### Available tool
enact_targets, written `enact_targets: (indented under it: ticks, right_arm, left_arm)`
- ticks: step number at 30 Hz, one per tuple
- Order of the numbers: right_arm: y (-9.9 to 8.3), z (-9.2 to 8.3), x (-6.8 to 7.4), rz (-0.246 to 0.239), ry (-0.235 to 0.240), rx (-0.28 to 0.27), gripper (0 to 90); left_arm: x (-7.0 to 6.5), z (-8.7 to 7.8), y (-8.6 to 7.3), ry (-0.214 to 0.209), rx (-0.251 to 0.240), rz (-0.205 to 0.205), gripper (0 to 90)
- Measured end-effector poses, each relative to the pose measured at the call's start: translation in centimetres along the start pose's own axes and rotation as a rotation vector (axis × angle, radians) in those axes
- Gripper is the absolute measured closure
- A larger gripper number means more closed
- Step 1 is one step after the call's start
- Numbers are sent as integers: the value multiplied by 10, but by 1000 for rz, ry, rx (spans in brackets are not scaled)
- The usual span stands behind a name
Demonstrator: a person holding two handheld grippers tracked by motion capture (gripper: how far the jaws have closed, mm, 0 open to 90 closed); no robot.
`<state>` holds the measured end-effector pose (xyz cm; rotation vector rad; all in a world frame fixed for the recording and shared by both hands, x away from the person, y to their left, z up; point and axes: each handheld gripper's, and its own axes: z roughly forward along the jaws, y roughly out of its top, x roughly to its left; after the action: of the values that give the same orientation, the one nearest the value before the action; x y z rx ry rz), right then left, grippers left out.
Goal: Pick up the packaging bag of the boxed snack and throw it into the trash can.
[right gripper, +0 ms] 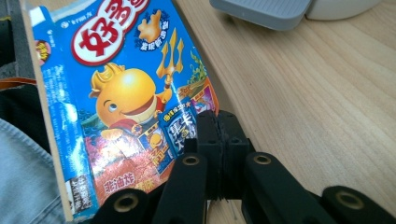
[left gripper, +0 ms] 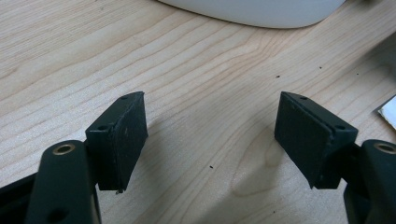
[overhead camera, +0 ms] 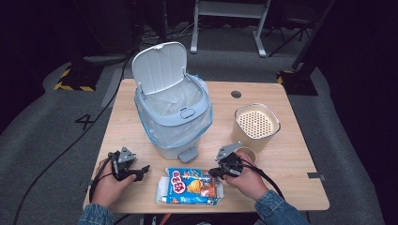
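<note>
A blue snack box (overhead camera: pixel 190 186) with a yellow cartoon fish lies flat near the table's front edge; the right gripper view shows it up close (right gripper: pixel 121 93). My right gripper (overhead camera: pixel 215 172) sits at the box's right edge, its jaws pressed together (right gripper: pixel 217 119) on the box's corner. My left gripper (overhead camera: pixel 143 171) rests low over the table to the left of the box. Its jaws stand wide apart (left gripper: pixel 210 135) over bare wood, with nothing between them.
A pale blue pedal bin (overhead camera: pixel 171 112) with a clear liner and its lid raised stands mid-table; its pedal (right gripper: pixel 261 11) points toward me. A beige canister (overhead camera: pixel 256 124) with a perforated top stands to the right. The wooden table (overhead camera: pixel 291 168) ends just behind the box.
</note>
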<state>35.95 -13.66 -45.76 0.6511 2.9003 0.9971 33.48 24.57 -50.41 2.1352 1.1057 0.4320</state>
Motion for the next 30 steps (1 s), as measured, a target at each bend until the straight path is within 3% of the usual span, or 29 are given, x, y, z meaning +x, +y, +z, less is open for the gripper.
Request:
enact_targets:
  ticks: [3,11,19,30]
  right_arm:
    - [0,-8,2,4,17,-20,900]
    - [-3,-44,4,-15,78,-166,900]
    - [-3,-79,8,-70,70,-333,900]
    - [10,-127,7,-56,40,-526,900]
  left_arm:
    - [0,0,0,0,0,0,257]
    - [0,0,0,0,0,0,257]
    - [0,0,0,0,-1,-2,257]
    - [0,0,0,1,-1,-1,258]
